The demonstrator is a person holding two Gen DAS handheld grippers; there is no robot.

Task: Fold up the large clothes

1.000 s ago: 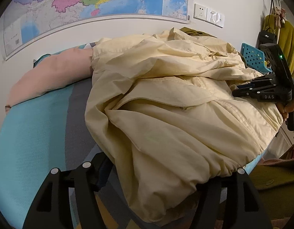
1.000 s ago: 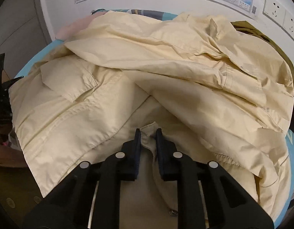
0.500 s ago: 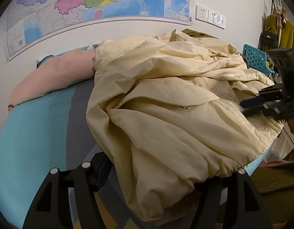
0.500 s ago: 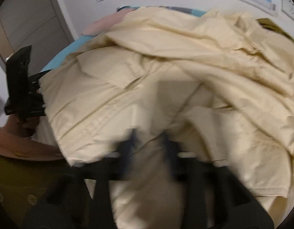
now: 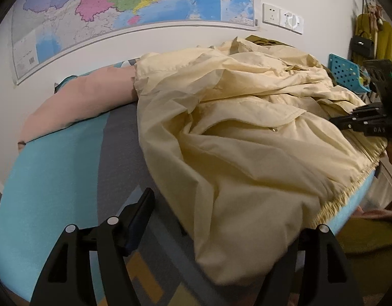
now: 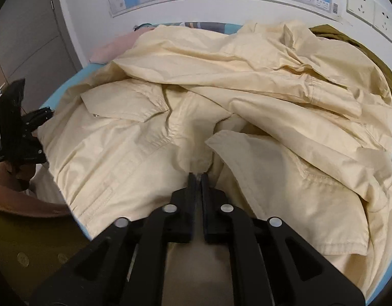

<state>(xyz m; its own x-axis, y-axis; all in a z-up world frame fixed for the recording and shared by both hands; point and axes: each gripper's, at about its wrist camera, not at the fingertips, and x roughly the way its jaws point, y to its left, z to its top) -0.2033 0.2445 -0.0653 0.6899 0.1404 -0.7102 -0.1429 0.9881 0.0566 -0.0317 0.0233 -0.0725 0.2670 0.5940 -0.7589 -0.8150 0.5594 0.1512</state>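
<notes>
A large cream jacket [image 5: 247,153] lies crumpled over the bed, its pocket flaps facing up. My left gripper [image 5: 219,219] sits at the jacket's near lower corner, and its jaws are opening. The fabric hangs between them. The left finger [image 5: 142,209] stands apart from the cloth, and the jacket hides the other finger. My right gripper [image 6: 197,176] is shut on a fold of the jacket [image 6: 221,89] near its front opening. In the left wrist view the right gripper [image 5: 361,122] shows at the jacket's right edge. In the right wrist view the left gripper [image 6: 40,114] shows at the jacket's left edge.
The bed cover [image 5: 43,191] is teal and grey. A pink pillow [image 5: 78,107] lies against the wall under a map [image 5: 119,7]. An olive garment [image 6: 349,38] lies under the jacket's far side. A blue basket [image 5: 343,71] and hanging clothes [image 5: 384,40] stand at the right.
The right gripper closed tighter on the fold and shifted sideways, dragging the jacket's front with it. The hem now lies stretched along the bed's edge. The left finger stands further from the cloth.
</notes>
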